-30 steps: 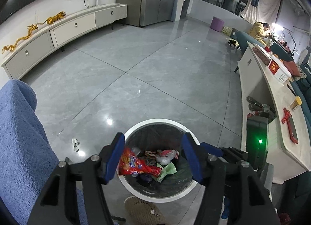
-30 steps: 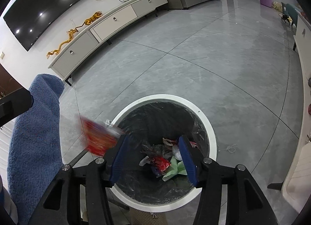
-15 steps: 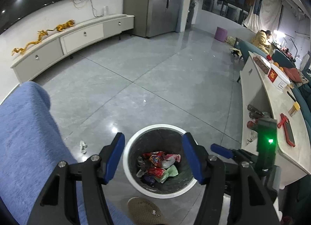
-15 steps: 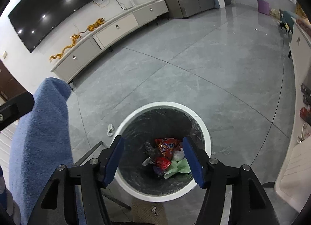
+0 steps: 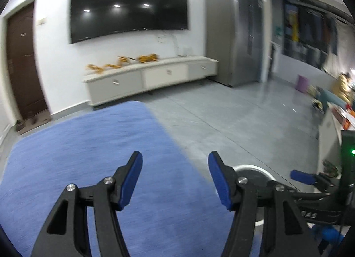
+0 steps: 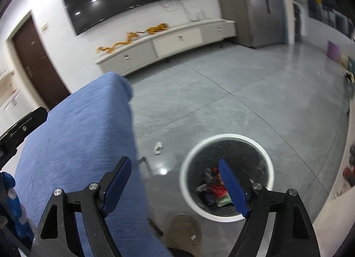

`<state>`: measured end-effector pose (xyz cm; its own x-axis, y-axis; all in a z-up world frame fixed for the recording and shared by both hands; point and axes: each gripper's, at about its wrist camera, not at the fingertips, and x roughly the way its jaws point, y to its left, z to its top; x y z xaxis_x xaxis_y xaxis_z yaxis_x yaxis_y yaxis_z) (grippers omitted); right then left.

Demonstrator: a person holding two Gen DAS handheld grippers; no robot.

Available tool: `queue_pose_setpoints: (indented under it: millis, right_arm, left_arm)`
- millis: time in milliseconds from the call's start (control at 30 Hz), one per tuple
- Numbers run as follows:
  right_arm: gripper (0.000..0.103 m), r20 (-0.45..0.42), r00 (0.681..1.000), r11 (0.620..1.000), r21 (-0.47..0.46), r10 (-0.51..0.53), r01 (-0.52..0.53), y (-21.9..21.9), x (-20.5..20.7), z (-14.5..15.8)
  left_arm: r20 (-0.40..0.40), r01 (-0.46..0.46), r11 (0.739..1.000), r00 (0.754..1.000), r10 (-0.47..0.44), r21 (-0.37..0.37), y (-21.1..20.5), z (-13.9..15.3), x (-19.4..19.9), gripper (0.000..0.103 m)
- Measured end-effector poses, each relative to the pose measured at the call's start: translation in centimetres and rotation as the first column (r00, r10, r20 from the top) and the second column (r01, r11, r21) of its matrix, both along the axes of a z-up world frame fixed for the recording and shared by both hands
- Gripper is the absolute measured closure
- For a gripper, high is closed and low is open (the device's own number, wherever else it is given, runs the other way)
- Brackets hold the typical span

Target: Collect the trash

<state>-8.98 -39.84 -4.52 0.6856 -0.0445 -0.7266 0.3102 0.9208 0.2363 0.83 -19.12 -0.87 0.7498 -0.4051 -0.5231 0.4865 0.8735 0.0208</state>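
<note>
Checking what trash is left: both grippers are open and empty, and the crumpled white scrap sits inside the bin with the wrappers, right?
Not quite. The right wrist view shows the white scrap on the floor, left of the bin, not inside. Left gripper and right gripper are indeed open and empty.

Trash bin (image 6: 226, 214) right of the sofa (image 6: 77, 146) — paper scrap (image 6: 158, 147) between them.

open grey floor (image 6: 221, 101) ahead, blue chair (image 6: 77, 146) blocking left, trash bin (image 6: 188, 181) right
</note>
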Motion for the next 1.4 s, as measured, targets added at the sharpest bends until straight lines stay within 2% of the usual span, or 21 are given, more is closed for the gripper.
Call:
queue_pose_setpoints:
  millis: [133,200,333,467,533,667,833,933,1400]
  right_arm:
    - [0.015,0.026,0.997,0.996,-0.057,0.072,-0.071,3.9,0.7,1.8]
    - [0.012,0.045,0.994,0.992,-0.084,0.096,-0.092,5.6,0.7,2.7]
    - [0.007,0.087,0.987,0.982,-0.141,0.136,-0.123,8.6,0.3,4.3]
    - [0.002,0.127,0.978,0.970,-0.200,0.167,-0.140,11.1,-0.8,5.6]
    - [0.000,0.155,0.970,0.961,-0.234,0.189,-0.149,12.3,-1.3,6.5]
    - [0.000,0.201,0.953,0.942,-0.291,0.229,-0.165,14.3,-1.9,7.8]
    - [0.000,0.234,0.938,0.929,-0.328,0.255,-0.170,15.4,-3.1,8.5]
    - [0.000,0.250,0.934,0.929,-0.333,0.254,-0.164,15.8,-3.7,8.8]
    - [0.000,0.297,0.935,0.943,-0.318,0.193,-0.093,14.5,-6.2,9.4]
  left_arm:
    - [0.036,-0.100,0.995,0.994,0.101,-0.012,5.3,1.2,-0.5,0.043]
    - [0.047,-0.161,0.987,0.986,0.162,-0.024,7.8,1.9,-1.0,0.033]
    - [0.082,-0.253,0.964,0.962,0.259,-0.076,12.2,3.2,-1.9,0.031]
    - [0.119,-0.327,0.939,0.933,0.339,-0.109,15.0,4.3,-3.2,0.031]
    - [0.123,-0.355,0.926,0.921,0.370,-0.128,16.2,4.7,-4.1,0.027]
    - [0.148,-0.411,0.900,0.890,0.431,-0.146,18.3,5.4,-5.9,0.013]
    - [0.151,-0.451,0.877,0.867,0.475,-0.164,20.0,5.8,-7.7,0.009]
    - [0.151,-0.453,0.877,0.867,0.475,-0.163,20.1,6.0,-8.4,0.007]
    - [0.202,-0.392,0.906,0.885,0.419,-0.158,18.2,6.7,-11.8,0.005]
